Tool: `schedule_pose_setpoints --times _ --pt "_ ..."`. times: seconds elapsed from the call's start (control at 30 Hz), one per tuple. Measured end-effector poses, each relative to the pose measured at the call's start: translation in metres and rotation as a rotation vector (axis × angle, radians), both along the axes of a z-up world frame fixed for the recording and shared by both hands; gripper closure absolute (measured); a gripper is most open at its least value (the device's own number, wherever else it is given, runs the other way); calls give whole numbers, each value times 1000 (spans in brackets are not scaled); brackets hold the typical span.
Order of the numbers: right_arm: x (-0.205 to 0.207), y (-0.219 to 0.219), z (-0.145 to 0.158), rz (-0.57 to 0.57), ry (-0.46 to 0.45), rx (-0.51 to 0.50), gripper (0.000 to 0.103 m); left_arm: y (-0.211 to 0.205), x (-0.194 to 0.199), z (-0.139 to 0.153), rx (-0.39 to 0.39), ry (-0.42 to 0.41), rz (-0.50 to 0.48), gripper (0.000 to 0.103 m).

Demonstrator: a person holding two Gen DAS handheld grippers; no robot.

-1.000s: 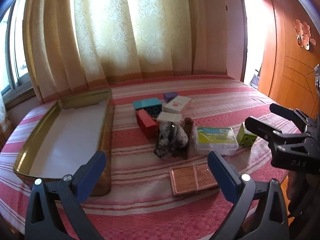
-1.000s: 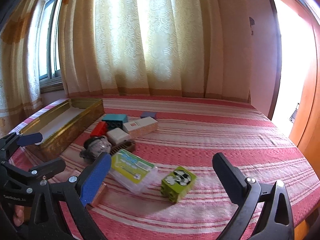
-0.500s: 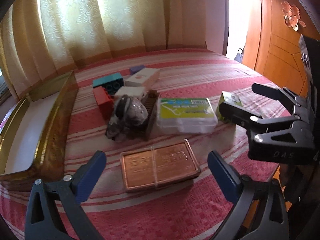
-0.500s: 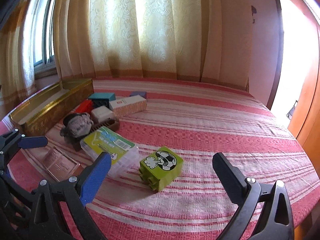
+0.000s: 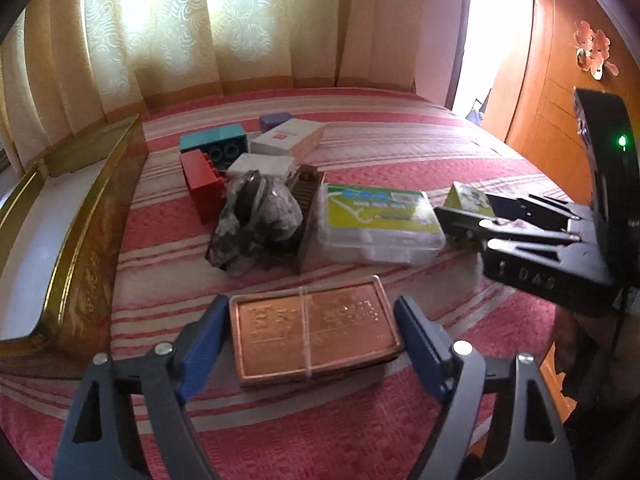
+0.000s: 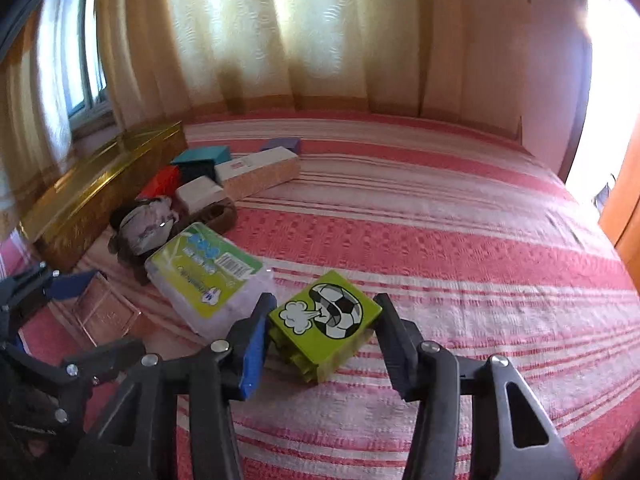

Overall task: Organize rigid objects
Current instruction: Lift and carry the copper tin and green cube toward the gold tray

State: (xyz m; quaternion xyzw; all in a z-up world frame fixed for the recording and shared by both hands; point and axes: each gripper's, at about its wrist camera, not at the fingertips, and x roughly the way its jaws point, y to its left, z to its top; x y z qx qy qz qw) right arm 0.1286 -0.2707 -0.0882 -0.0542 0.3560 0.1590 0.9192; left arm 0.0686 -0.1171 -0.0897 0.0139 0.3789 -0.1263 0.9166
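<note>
on the striped bed [image 5: 400, 152], the left gripper [image 5: 312, 332] has its jaws closing around a copper tin [image 5: 312, 328]. the right gripper [image 6: 322, 320] has its jaws closing around a green football block [image 6: 324, 316], neither visibly pinched.

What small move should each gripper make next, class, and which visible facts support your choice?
Probably finish closing, then lift. The left gripper straddles the copper tin and the right gripper straddles the green football block; both sets of jaws are closing, with the pads seemingly not yet pressing. The open gold tray looks a likely destination.
</note>
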Motion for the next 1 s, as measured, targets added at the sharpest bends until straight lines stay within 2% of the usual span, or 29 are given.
schedule_pose_setpoints --times 0.27,0.57,0.73,1.0 --pt "-12 3 5 21 -77 -16 51 2 -6 3 3 -50 -11 21" --pt "-27 -3 15 7 -186 28 51 11 -14 12 -7 -124 2 21" --pt "-30 -3 19 3 -224 53 51 10 -20 17 11 -178 0 21" --pt "-33 10 23 20 -246 38 51 25 -28 31 21 -266 41 21"
